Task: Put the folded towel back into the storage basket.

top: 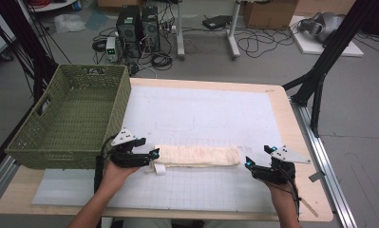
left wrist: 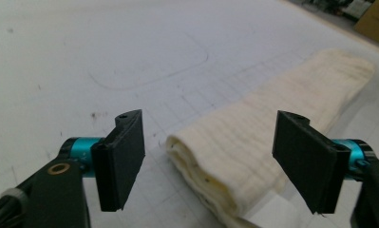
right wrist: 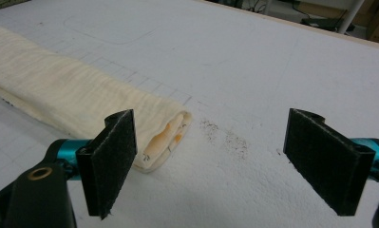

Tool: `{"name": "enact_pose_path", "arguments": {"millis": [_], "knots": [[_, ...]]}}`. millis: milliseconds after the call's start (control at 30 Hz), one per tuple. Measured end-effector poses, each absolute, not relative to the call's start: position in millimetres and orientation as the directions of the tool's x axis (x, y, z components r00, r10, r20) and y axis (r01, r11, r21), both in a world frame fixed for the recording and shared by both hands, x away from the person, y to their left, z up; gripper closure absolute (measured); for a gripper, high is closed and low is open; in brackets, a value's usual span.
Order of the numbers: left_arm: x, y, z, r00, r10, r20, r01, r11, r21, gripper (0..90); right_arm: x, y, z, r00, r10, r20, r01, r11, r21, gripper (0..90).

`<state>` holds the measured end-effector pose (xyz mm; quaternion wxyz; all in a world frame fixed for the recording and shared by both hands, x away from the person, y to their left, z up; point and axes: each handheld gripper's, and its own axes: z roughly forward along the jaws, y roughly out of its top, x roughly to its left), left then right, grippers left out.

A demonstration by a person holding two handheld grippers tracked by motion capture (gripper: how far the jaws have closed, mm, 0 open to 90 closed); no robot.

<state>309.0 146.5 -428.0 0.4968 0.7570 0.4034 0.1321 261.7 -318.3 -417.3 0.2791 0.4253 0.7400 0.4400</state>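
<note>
A cream cloth, folded into a long narrow band, lies across the white grid mat near the table's front. At its left end my left gripper stands open. In the left gripper view the layered end of the cloth sits between the two jaws of that gripper, and neither pad presses on it. My right gripper rests just off the cloth's right end, open. In the right gripper view the stained cloth end lies ahead of its left jaw, and bare mat shows between the jaws of the right gripper.
A green woven basket stands at the table's left, close behind my left hand. A small white tag pokes out under the cloth's left end. The wooden table edge runs along the right, with black frame struts beyond it.
</note>
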Motion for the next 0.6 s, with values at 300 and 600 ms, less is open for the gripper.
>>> {"name": "enact_pose_path", "arguments": {"millis": [300,600], "knots": [[308,141,-436,0.636,0.744,-0.204,0.513,-0.210,0.833,29.8,262,-318,-419,-0.487,0.873,-0.036,0.391,0.254,0.885,17.5],[307,133,-443,0.634,0.751,-0.188,0.520,-0.234,0.822,27.3,264,-315,-421,-0.497,0.867,-0.038,0.393,0.264,0.881,17.6]]}}
